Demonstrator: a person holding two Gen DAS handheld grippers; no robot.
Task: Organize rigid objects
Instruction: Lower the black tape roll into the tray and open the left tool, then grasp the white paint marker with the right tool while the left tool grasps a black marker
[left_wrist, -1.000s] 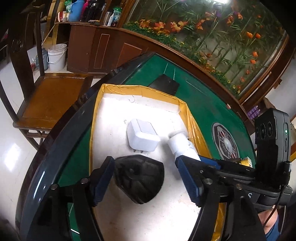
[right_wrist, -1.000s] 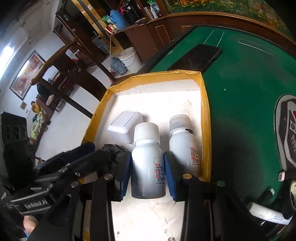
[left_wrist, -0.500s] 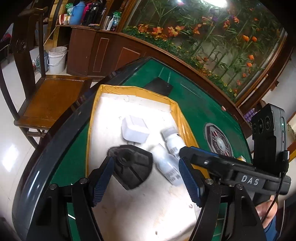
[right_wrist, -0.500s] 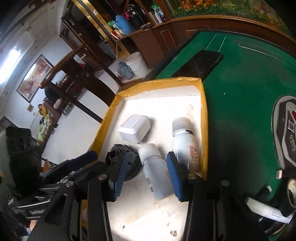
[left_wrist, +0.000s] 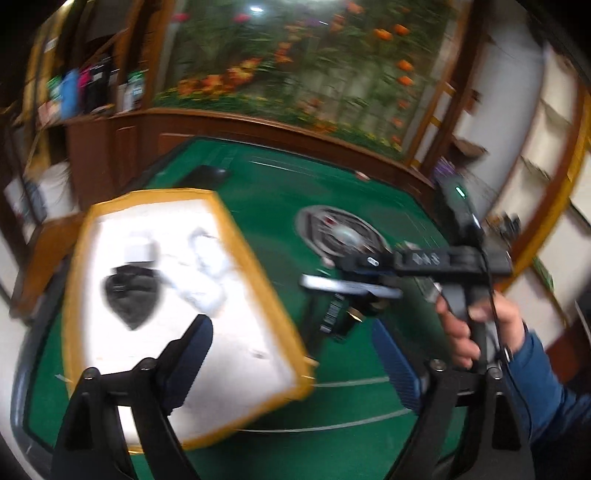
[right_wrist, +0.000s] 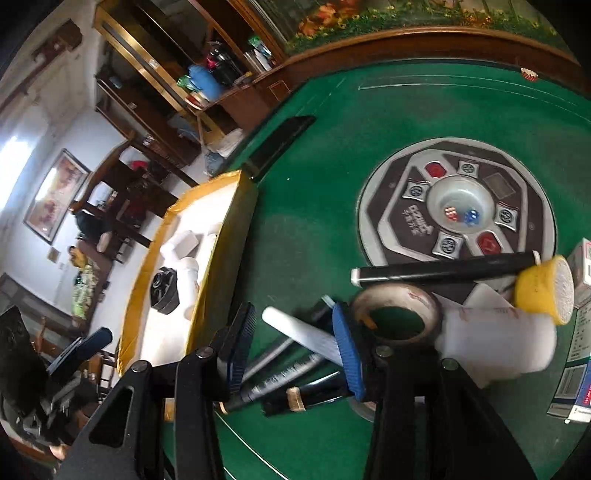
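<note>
Between the parted fingers of the right gripper (right_wrist: 291, 350), nothing yet clasped, a stiff, light white tube (right_wrist: 303, 334) is best taken mid-length; the left gripper (left_wrist: 295, 363) is opening, empty.

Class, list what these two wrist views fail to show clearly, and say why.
- Left wrist view: items in the yellow-edged tray smeared by motion blur.
- Right wrist view: pens partly hidden behind the right tool.
- Right wrist view: boxes cut off by the right edge; print unreadable.

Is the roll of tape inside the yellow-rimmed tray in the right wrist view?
No, the roll of tape lies on the green table, to the right of the yellow-rimmed tray among the pens.
</note>
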